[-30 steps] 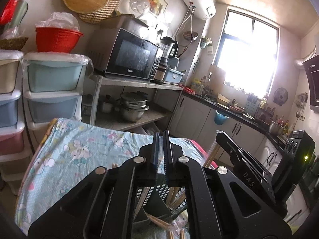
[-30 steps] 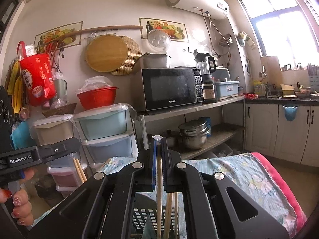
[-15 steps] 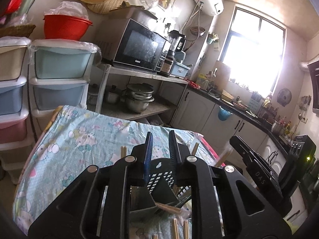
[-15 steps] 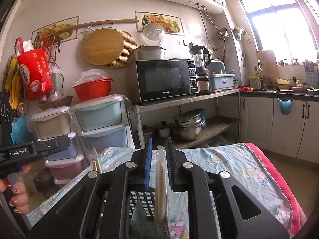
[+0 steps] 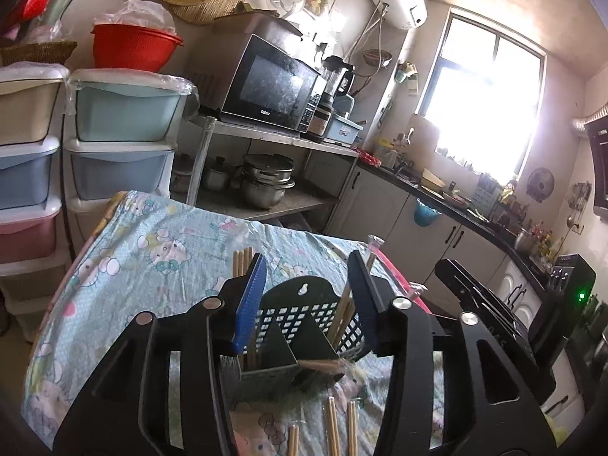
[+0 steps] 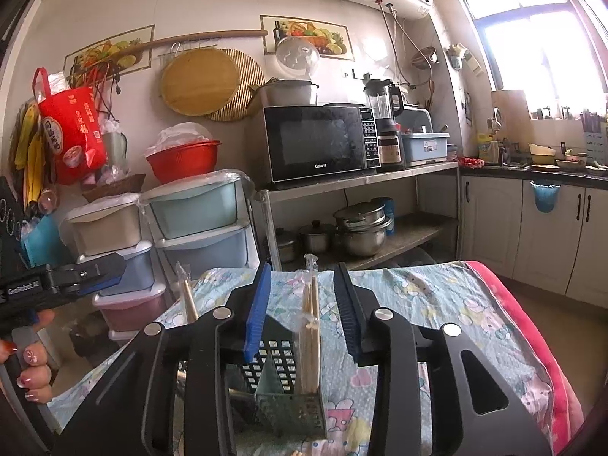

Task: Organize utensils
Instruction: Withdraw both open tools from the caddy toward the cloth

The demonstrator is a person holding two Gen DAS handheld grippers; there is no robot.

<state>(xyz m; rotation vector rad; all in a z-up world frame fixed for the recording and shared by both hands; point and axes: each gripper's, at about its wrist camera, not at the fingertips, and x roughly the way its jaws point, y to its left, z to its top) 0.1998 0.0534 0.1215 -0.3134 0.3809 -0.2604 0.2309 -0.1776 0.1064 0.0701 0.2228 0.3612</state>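
- Chopsticks (image 6: 311, 326), a wrapped bundle, stand upright in the right-hand compartment of a dark perforated utensil holder (image 6: 290, 402) on a table covered with a cartoon-print cloth (image 6: 425, 304).
- Right gripper (image 6: 302, 311) hangs just above the holder with its jaws wide apart; the bundle rises in the gap between the blue pads (image 6: 258, 304) and touches neither.
- Left gripper (image 5: 307, 304) also has its jaws spread wide, framing the holder (image 5: 304, 326) from its own side and clamping nothing.
- Seen from the left wrist camera, more chopsticks (image 5: 243, 262) poke up behind the left pad, and another set (image 5: 344, 311) leans inside the holder near the right pad.
- Loose chopsticks (image 5: 334, 433) lie flat on the cloth (image 5: 152, 258) just in front of the holder, between the left gripper's arms; one wrapped pair (image 5: 323, 364) rests across the holder's front corner.
- Open cloth stretches beyond the holder toward the table's far edge, where a pink border (image 6: 532, 342) runs down the right side.
- Beyond the table's far edge stand stacked plastic drawers (image 6: 197, 228) and a metal shelf (image 6: 364, 182) carrying a microwave (image 6: 319, 144); whether any floor gap separates them from the table cannot be told.
- A hand with painted nails (image 6: 32, 372) grips the left gripper's handle at the left edge of the right wrist view.
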